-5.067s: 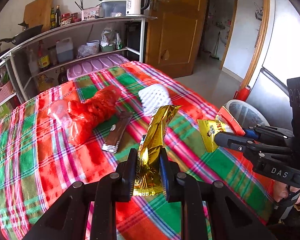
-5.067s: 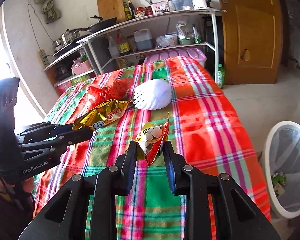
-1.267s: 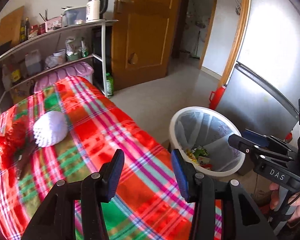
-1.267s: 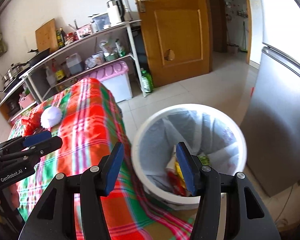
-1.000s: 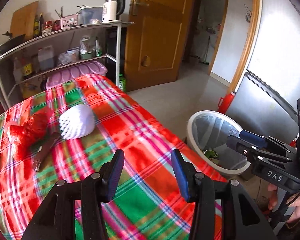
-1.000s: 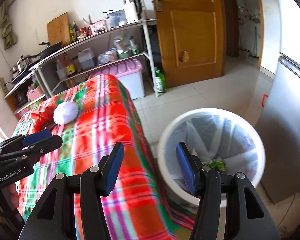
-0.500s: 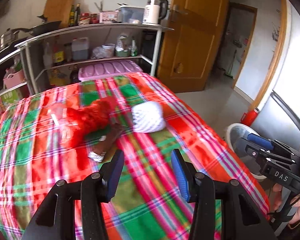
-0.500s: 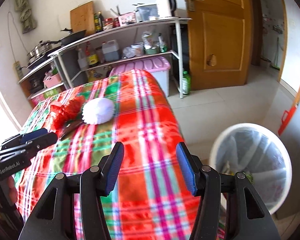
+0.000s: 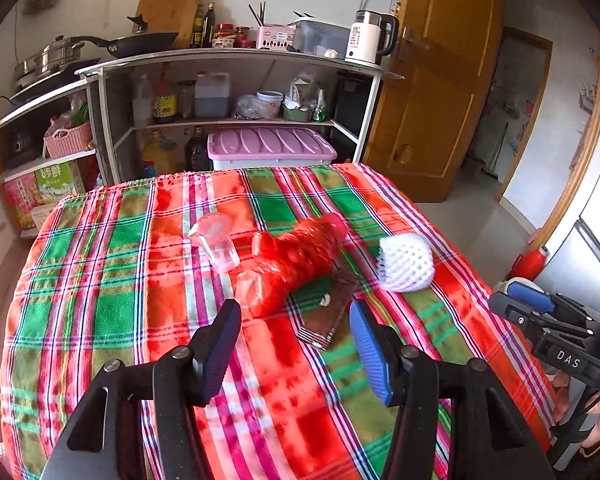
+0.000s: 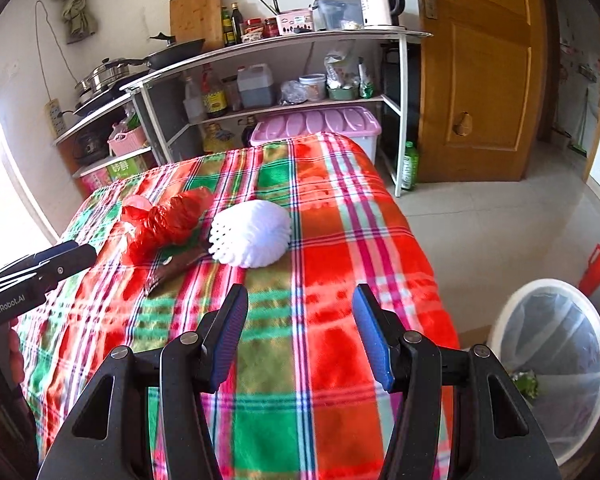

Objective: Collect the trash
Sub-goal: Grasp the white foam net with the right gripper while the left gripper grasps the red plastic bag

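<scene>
Table covered in a red-green plaid cloth [image 9: 100,312]; four pieces of trash lie on it in a loose row across the middle. Leftmost, in the left wrist view: a clear plastic cup [image 9: 217,240] on its side, just beside the upper end of a crumpled red plastic bag [image 9: 292,264], which runs diagonally across the cloth. A flat brown wrapper [image 9: 327,314] lies against the bag's lower right edge, partly under it, silver crimped end toward the camera. Further right, apart from the wrapper, a white foam net sleeve [image 9: 405,263] sits on the cloth. Left gripper [image 9: 296,346]: jaws opening, nothing between them; it hangs above the cloth, with the wrapper and the bag's lower end showing in the gap between the pads. Right gripper [image 10: 300,332]: jaws spread wide, empty, above bare cloth nearer the table's right side; in its view the foam net sleeve [image 10: 252,236] lies ahead of the left pad, the red bag [image 10: 168,220] and wrapper [image 10: 176,264] to the left of that. White bin with clear liner [image 10: 556,344] stands on the floor off the table's right edge; some green scrap shows at its bottom. Shelving with kitchenware [image 9: 220,92] behind the table.
</scene>
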The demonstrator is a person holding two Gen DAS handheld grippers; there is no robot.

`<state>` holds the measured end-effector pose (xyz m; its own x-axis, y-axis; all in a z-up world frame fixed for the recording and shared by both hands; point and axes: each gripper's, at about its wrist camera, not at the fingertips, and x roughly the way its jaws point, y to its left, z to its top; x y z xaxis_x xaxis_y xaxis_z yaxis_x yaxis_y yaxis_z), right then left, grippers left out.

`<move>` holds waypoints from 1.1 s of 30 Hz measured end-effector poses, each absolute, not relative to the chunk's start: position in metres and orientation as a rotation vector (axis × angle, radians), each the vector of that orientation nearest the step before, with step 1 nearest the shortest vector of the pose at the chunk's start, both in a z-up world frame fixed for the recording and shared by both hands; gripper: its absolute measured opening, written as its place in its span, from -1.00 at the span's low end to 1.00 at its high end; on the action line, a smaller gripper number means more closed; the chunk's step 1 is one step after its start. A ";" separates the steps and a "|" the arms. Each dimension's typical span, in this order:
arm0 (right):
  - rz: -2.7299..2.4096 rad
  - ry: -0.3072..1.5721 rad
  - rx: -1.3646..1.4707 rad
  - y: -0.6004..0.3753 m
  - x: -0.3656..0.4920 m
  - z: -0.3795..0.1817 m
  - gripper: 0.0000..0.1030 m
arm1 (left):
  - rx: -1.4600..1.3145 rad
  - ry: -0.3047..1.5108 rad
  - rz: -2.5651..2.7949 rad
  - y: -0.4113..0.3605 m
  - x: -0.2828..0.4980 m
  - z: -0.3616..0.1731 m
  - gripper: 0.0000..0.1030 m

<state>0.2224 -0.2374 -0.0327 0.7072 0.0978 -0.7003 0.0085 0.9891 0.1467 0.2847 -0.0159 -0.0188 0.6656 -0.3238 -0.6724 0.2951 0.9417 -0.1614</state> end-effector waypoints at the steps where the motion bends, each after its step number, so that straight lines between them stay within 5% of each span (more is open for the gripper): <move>1: 0.058 0.789 0.148 -0.236 0.228 -0.034 0.07 | -0.040 0.770 -0.345 -0.013 0.289 -0.020 0.12; 33: 0.110 0.857 0.118 -0.205 0.305 -0.058 0.16 | 0.051 0.830 -0.444 -0.038 0.375 -0.046 0.33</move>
